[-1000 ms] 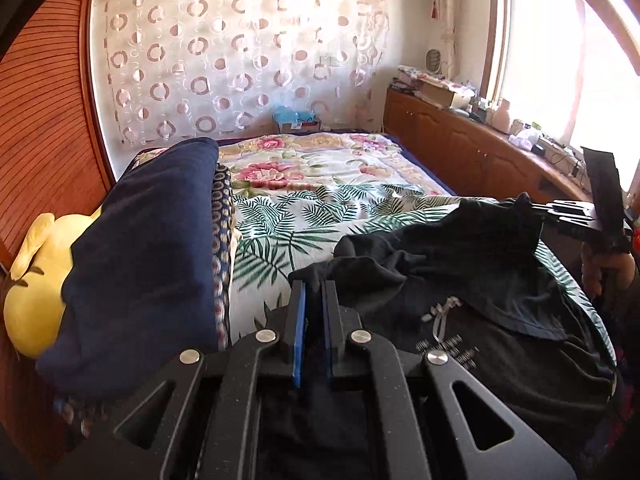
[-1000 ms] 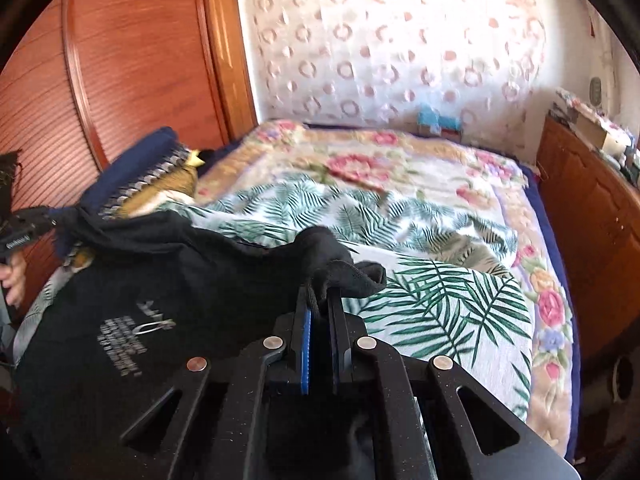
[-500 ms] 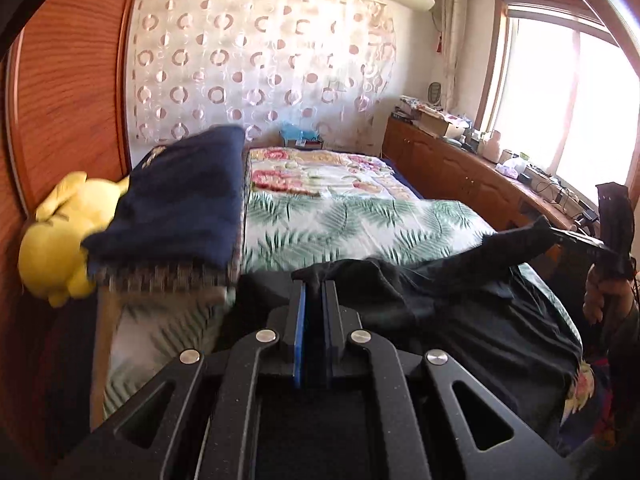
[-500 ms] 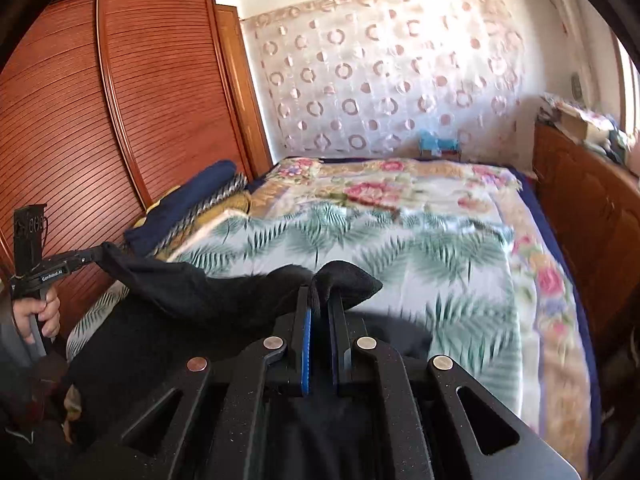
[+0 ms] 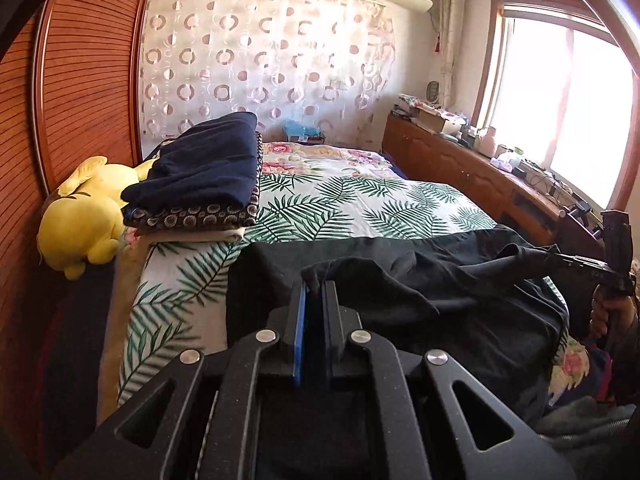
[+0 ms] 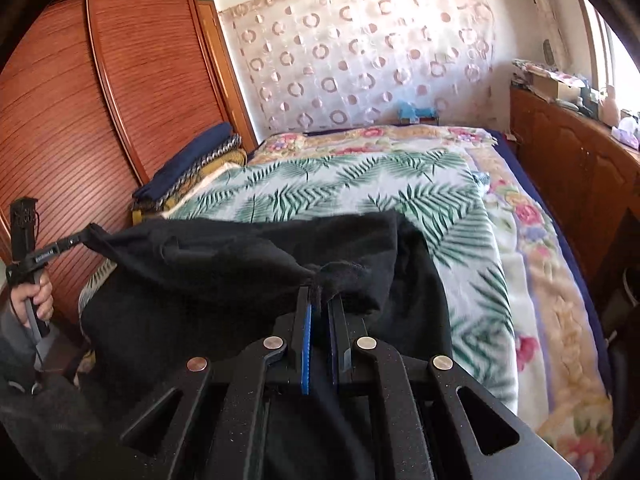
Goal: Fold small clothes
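A black garment (image 5: 420, 280) (image 6: 224, 264) hangs stretched between both grippers over the near end of the bed. My left gripper (image 5: 315, 286) is shut on one top corner of it. My right gripper (image 6: 320, 294) is shut on the other corner, cloth bunched between its pads. In the left wrist view the right gripper (image 5: 560, 258) shows at the far right in a hand (image 5: 612, 316). The right wrist view shows the left gripper (image 6: 80, 238) at the far left, pinching the cloth. The garment's lower part drapes down over the bed's edge.
The bed (image 5: 360, 204) (image 6: 460, 208) carries a palm-leaf and floral cover. A stack of folded clothes (image 5: 208, 176) (image 6: 188, 168) sits at its left side beside a yellow plush toy (image 5: 84, 216). A wooden wardrobe (image 6: 100, 100) stands left, a cluttered wooden cabinet (image 5: 460, 160) right.
Both grippers have pulled back toward the foot of the bed with the black garment. It lay crumpled on the cover with its print showing; now it is drawn taut and hangs over the edge.
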### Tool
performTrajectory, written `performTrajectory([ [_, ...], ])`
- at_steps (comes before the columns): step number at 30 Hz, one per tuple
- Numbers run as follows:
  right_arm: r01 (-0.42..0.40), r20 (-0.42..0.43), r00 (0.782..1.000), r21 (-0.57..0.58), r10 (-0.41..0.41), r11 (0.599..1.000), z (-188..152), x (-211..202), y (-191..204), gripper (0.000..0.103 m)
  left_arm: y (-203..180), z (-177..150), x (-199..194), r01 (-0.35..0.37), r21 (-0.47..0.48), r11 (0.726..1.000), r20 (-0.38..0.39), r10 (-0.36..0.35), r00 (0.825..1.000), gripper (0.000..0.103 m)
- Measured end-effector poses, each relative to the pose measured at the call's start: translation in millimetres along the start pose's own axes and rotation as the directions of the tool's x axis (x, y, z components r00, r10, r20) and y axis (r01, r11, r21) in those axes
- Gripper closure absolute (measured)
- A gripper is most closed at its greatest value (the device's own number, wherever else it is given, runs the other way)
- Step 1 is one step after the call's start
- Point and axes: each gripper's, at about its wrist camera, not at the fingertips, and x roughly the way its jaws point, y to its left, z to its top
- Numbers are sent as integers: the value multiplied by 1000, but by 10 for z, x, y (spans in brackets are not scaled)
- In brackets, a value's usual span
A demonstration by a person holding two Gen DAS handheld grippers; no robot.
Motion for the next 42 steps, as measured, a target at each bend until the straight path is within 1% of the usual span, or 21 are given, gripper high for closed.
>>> performTrajectory([
  [4, -2, 0, 1000, -17, 2, 1000, 129, -299, 196, 96, -30, -31, -207, -10, 9, 1000, 3, 10, 1000, 95],
  [6, -3, -25, 1000, -40, 2, 999, 111, -348, 273, 96, -59, -62, -205, -18, 24, 1000, -15, 18, 1000, 95],
  [11, 56, -123, 990, -83, -66, 995, 51, -144, 367, 96, 1, -179, -23, -47, 20, 999, -68, 48, 997, 90],
  [13, 67, -139, 987, -83, -79, 994, 47, -93, 366, 96, 56, -191, 19, -43, 2, 999, -73, 44, 996, 73],
  [14, 67, -145, 986, -83, -79, 994, 59, -77, 364, 93, 73, -188, 20, -49, -1, 999, -68, 48, 997, 69],
  [15, 75, -144, 986, -83, -86, 994, 66, -80, 359, 88, 79, -189, 10, -53, -2, 999, -63, 53, 997, 62],
  [16, 80, -141, 986, -82, -91, 993, 92, -75, 354, 86, 99, -173, -1, -56, -5, 998, -53, 56, 997, 58],
  [17, 81, -139, 986, -76, -91, 994, 113, -76, 351, 85, 106, -159, -17, -56, -6, 998, -45, 56, 997, 58],
  [18, 84, -135, 986, -68, -93, 994, 131, -96, 346, 85, 112, -144, -29, -60, -7, 998, -37, 59, 998, 53],
  [19, 86, -132, 987, -68, -94, 994, 139, -117, 378, 85, 122, -132, -32, -66, -9, 998, -31, 66, 997, 44],
  [20, 87, -129, 987, -69, -96, 994, 146, -106, 365, 85, 141, -119, -30, -74, -12, 997, -24, 74, 997, 39],
  [22, 93, -121, 987, -71, -101, 993, 156, -120, 382, 85, 156, -98, -5, -72, -11, 997, -21, 72, 997, 21],
  [25, 105, -110, 987, -77, -114, 991, 139, -180, 335, 84, 165, -68, 53, -74, 0, 997, -27, 74, 997, 21],
  [26, 110, -103, 988, -79, -118, 991, 154, -173, 310, 82, 169, -54, 78, -81, 2, 997, -27, 81, 996, 21],
  [27, 116, -94, 988, -81, -123, 990, 185, -191, 310, 77, 173, -37, 107, -87, 4, 996, -28, 87, 996, 21],
  [30, 130, -63, 989, -82, -136, 988, 266, -189, 265, 72, 178, 14, 190, -94, 14, 995, -31, 95, 995, 21],
  [31, 138, -53, 988, -81, -143, 987, 301, -187, 242, 69, 174, 27, 215, -94, 17, 995, -30, 95, 995, 21],
  [32, 148, -43, 987, -78, -152, 986, 335, -174, 212, 64, 172, 52, 258, -94, 21, 995, -31, 94, 995, 21],
  [33, 154, -36, 987, -75, -157, 985, 355, -152, 180, 63, 170, 67, 288, -92, 25, 995, -32, 93, 995, 21],
  [38, 156, -38, 987, -60, -159, 986, 467, 86, 69, 63, 177, 174, 566, -89, 59, 994, -42, 91, 995, 21],
  [42, 138, -72, 988, -32, -140, 990, 511, 357, 8, 63, 222, 197, 867, -89, 59, 994, -88, 94, 992, 21],
])
